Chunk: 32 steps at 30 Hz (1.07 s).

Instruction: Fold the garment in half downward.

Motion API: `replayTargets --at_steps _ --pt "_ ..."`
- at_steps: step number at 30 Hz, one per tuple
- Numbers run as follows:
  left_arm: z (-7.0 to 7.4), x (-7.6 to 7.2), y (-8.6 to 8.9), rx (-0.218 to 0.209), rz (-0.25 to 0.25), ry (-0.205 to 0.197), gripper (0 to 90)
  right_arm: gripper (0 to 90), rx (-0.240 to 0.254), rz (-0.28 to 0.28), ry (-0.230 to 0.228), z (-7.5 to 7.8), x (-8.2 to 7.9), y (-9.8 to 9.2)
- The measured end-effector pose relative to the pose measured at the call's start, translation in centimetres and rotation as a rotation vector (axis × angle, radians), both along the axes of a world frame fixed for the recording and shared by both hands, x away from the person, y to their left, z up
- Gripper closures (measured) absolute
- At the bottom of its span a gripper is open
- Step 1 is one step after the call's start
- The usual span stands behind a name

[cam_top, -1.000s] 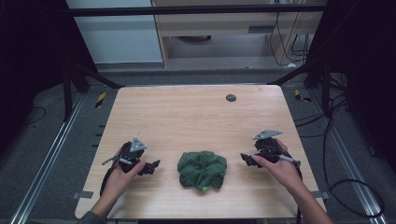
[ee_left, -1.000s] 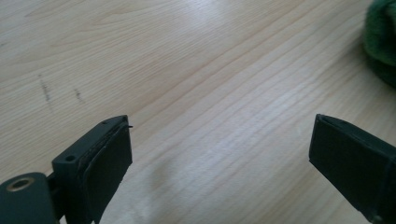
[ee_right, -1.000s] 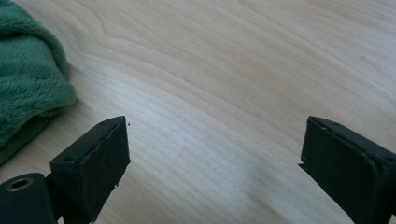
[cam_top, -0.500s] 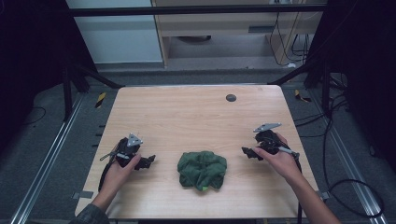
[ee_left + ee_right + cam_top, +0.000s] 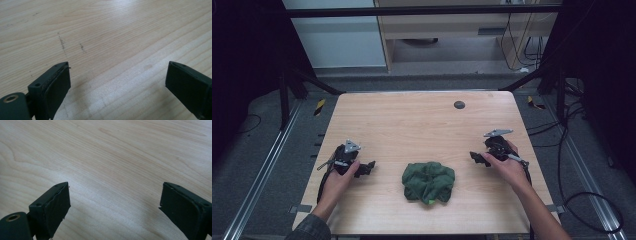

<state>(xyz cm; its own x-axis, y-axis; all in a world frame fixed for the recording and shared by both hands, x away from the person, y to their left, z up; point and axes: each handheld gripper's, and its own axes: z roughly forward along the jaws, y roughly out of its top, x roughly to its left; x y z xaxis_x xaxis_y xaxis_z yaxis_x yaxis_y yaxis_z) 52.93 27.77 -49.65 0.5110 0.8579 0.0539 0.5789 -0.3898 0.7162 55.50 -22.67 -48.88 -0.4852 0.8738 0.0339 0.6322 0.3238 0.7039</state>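
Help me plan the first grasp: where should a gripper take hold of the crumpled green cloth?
Probably a raised fold on the green cloth's top, from above: it lies bunched in a rounded heap on the table, with no flat edge showing. Both the left gripper and right gripper are open beside it.

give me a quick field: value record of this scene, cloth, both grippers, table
cloth: crumpled dark green cloth, bunched in a heap near the front edge of the table, between the two grippers
left gripper: left gripper low over the wood, jaws wide open, nothing between them, apart from the cloth
right gripper: right gripper low over the wood, jaws wide open, nothing between them, apart from the cloth
table: light wooden table, small dark round mark near the far edge
contact: neither gripper touches the cloth
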Motion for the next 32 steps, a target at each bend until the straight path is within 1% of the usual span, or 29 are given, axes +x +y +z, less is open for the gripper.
replayTargets --at_steps 4,6,10,11,12,13,15,18,20,23,24,25,26,27,29,30,31,32 --pt "-0.2 0.3 0.3 -0.01 0.019 0.003 5.6 10.9 0.01 -0.041 -0.018 -0.1 0.4 -0.4" --pt "-0.4 0.5 0.3 -0.014 0.027 0.009 5.6 10.9 0.021 -0.06 -0.017 -0.2 0.6 -0.7" --pt "-0.8 0.8 0.3 -0.022 0.037 0.017 5.6 10.6 0.02 -0.094 -0.018 -0.7 1.0 -1.0" --pt "-0.8 0.9 0.4 -0.019 0.036 0.018 5.6 10.6 0.019 -0.098 -0.019 -0.8 1.1 -1.1" --pt "-0.9 1.0 0.3 -0.024 0.039 0.02 5.6 10.6 0.017 -0.103 -0.022 -0.9 1.1 -1.1" --pt "-1.0 1.0 0.4 -0.024 0.035 0.021 4.8 10.6 0.02 -0.105 -0.016 -0.9 1.2 -1.1" --pt "-1.0 1.1 0.4 -0.026 0.035 0.014 4.9 10.7 0.012 -0.111 -0.02 -1.1 1.2 -1.1" --pt "-1.1 1.1 0.4 -0.028 0.035 0.01 4.0 9.4 0.024 -0.112 -0.008 -1.6 1.3 -0.9" --pt "-1.1 1.1 0.3 -0.034 0.038 0.009 3.8 9.0 0.016 -0.118 -0.016 -1.8 1.3 -0.6" --pt "-1.1 1.2 0.3 -0.027 0.034 0.01 3.2 5.0 -0.012 -0.122 -0.052 -2.2 1.3 0.0" --pt "-1.1 1.2 0.3 -0.023 0.038 0.014 2.4 4.0 -0.021 -0.128 -0.05 -2.2 1.4 0.2" --pt "-1.1 1.2 0.3 -0.022 0.054 0.018 1.6 3.3 -0.02 -0.138 -0.046 -2.2 1.4 0.3" --pt "-1.1 1.2 0.2 -0.025 0.067 0.02 0.0 0.8 -0.019 -0.166 -0.04 -2.2 1.3 0.4" --pt "-1.1 1.2 0.2 -0.028 0.071 0.022 0.0 0.2 -0.023 -0.192 -0.036 -2.3 1.3 0.5" --pt "-1.2 1.2 0.2 -0.03 0.073 0.022 0.0 0.2 -0.022 -0.224 -0.037 -2.3 1.1 0.7" --pt "-1.2 1.2 0.2 -0.031 0.073 0.022 0.0 0.2 -0.022 -0.262 -0.037 -2.3 0.8 0.9" --pt "-1.2 1.2 0.2 -0.031 0.073 0.022 0.0 0.2 -0.027 -0.289 -0.038 -2.3 0.6 1.0" --pt "-1.2 1.2 0.2 -0.031 0.073 0.022 0.0 0.2 -0.021 -0.313 -0.035 -2.3 0.4 1.2"
